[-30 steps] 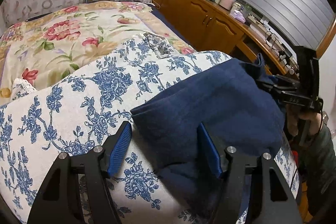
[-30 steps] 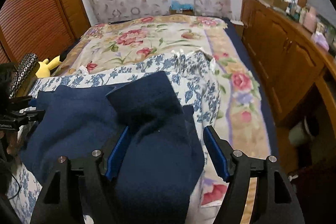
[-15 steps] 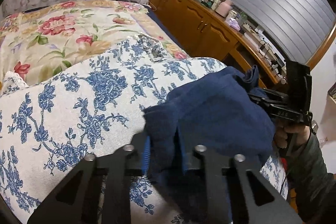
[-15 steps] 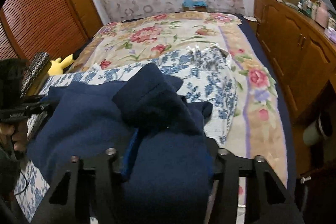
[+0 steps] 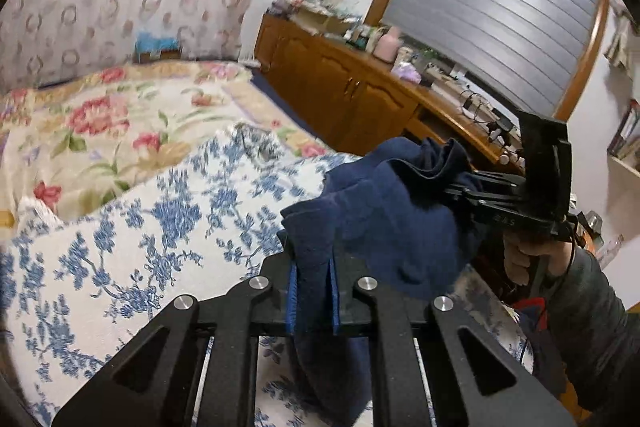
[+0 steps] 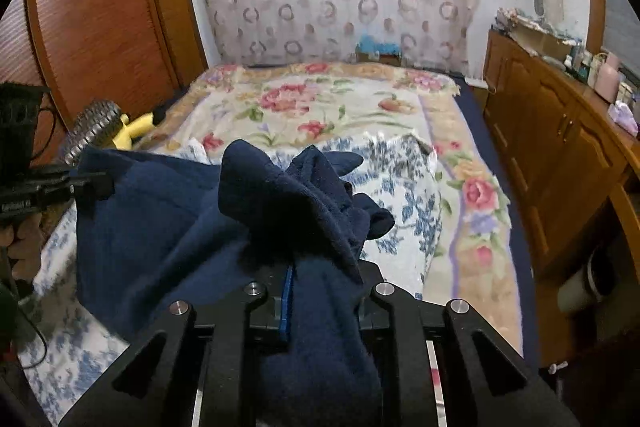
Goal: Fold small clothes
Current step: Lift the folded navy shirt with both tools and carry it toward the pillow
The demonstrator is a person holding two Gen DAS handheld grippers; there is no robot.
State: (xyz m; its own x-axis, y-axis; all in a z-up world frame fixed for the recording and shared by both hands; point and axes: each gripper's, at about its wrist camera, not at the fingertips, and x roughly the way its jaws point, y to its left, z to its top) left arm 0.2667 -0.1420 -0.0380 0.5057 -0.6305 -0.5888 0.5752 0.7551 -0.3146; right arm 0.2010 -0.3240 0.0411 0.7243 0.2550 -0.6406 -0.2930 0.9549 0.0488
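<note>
1. Both grippers, wide apart a second ago, have since closed on the navy garment point(image 5: 392, 223) and lifted it off the bed.
2. Left gripper point(image 5: 313, 291): its blue-padded fingers are pressed together on one edge of the dark blue cloth, which bunches up between them and hangs below.
3. Right gripper point(image 6: 316, 303): its fingers are likewise clamped on a thick fold of the same garment point(image 6: 192, 227), with a peak of fabric standing up just above them.
4. The garment stretches between the two grippers, held above a white cover with blue flowers point(image 5: 132, 239).
5. Beyond that cover lies a cream bedspread with pink roses point(image 6: 320, 103).
6. A wooden cabinet point(image 5: 348, 99) with cluttered items on top runs along the right side of the bed.
7. A yellow soft toy point(image 6: 134, 129) sits at the bed's left edge, near wooden slatted doors point(image 6: 92, 23).
</note>
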